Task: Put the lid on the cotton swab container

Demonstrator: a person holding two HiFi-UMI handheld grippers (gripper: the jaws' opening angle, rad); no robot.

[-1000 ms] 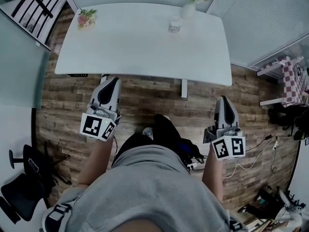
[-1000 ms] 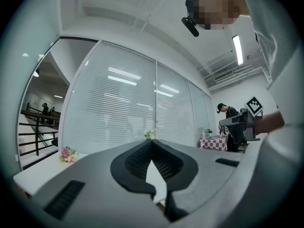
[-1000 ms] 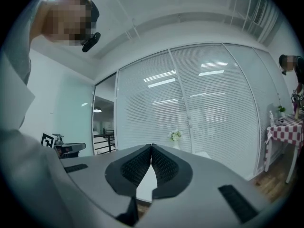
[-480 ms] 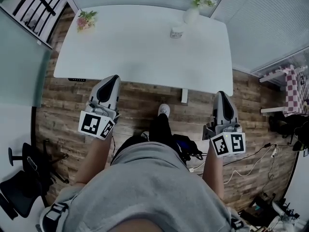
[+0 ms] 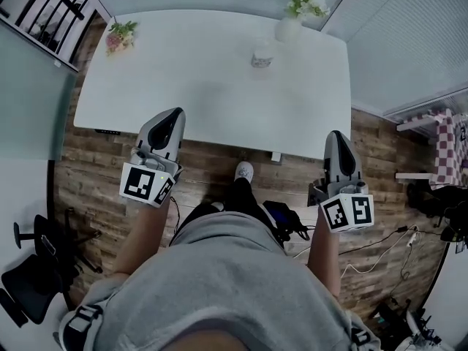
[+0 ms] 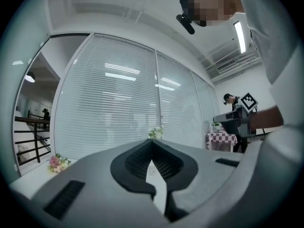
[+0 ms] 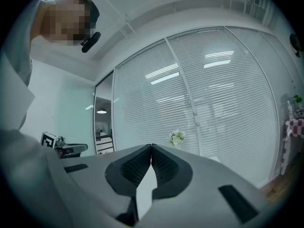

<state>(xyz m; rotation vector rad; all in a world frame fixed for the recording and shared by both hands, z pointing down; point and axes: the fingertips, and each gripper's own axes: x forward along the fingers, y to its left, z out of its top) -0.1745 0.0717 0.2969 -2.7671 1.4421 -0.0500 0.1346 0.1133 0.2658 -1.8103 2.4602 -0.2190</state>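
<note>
Nearest in the head view is the person's soft grey top [image 5: 234, 284], with bare forearms reaching out at 11 and 1 o'clock. Each arm ends in a white cube printed with black square markers. Beyond each cube a smooth grey plastic shell tapers to a rounded nose: the left gripper [image 5: 175, 115] and the right gripper [image 5: 336, 135]. Both noses show against the counter's near edge.

The jaws of both are clenched on nothing. In each gripper view the ribbed black pads [image 6: 137, 160] [image 7: 134, 167] meet in a thin seam at the tip.

Between the arms a pale shoe [image 5: 244, 171] stands on a floor [image 5: 212, 156] of matte brown wood planks.

Beyond lies the counter [image 5: 190, 79], flat, white and round-cornered. The cotton swab container [image 5: 262, 53], a small pale cylinder, stands at 12 o'clock towards the far edge, well apart from both grippers. It is too small to tell whether it has its lid on. Just past it at 1 o'clock is a rounded white vase [image 5: 287, 29] of white blossoms. At 11 o'clock, on the far left corner, lies a pink posy [image 5: 119, 35]. Slatted blinds [image 6: 118, 103] close the background.
</note>
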